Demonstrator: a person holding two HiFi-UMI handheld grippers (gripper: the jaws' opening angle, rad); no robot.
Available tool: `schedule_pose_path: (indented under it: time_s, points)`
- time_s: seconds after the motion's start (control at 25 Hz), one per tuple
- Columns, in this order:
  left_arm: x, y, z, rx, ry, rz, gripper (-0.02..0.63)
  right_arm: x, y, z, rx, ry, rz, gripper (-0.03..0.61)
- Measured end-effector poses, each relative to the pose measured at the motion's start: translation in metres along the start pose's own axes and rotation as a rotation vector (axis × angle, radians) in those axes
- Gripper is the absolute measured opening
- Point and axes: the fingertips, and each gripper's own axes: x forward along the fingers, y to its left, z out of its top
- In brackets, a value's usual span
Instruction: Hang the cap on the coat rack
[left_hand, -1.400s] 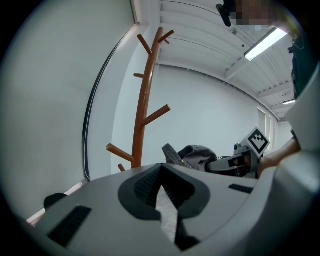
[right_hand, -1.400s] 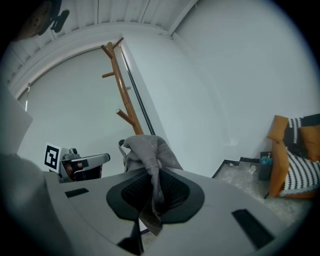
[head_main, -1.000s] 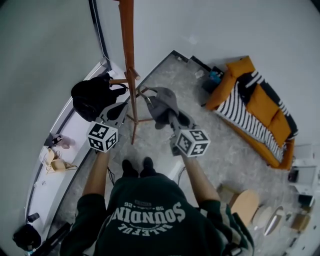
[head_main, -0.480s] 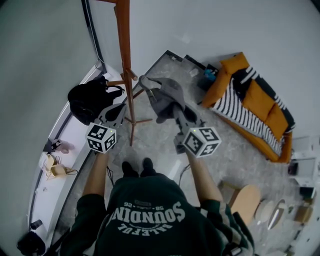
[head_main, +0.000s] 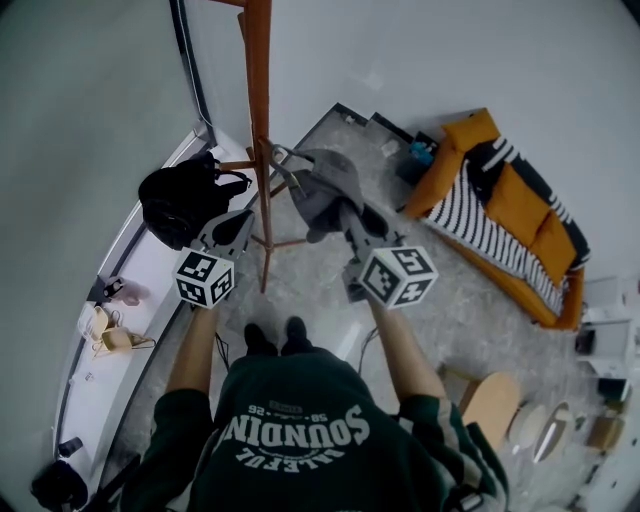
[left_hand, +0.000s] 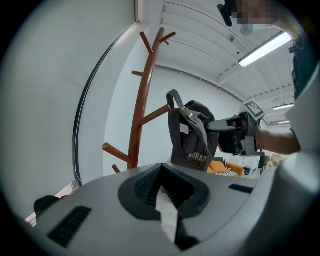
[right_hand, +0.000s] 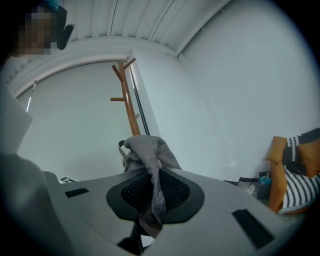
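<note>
Cap (head_main: 325, 190) position has changed: over the last second it has closed on the coat rack (head_main: 259, 100), and its back strap now sits just beside the tip of a rising peg (left_hand: 156, 113) (contact cannot be confirmed). Your right gripper (head_main: 345, 218) has travelled with it, while the left gripper (head_main: 238, 220) has hardly shifted.

Black bag (head_main: 180, 205) sits left of the rack, over the white ledge (head_main: 120, 330). Its contents do not show.

You hold the right gripper forward with the forearm extended, and its jaws pinch a fold of the cap's grey fabric. You hold the left gripper just beside the pole, jaws pressed together with nothing between them.
</note>
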Motion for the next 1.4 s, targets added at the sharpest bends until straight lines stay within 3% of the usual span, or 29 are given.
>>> schedule_pose_path:
  time_s: [1.4]
  points:
    - [-0.038,0.055,-0.023,-0.055,0.024,0.117,0.0,0.069,-0.005,-0.062,0.028,0.116,-0.015,0.037]
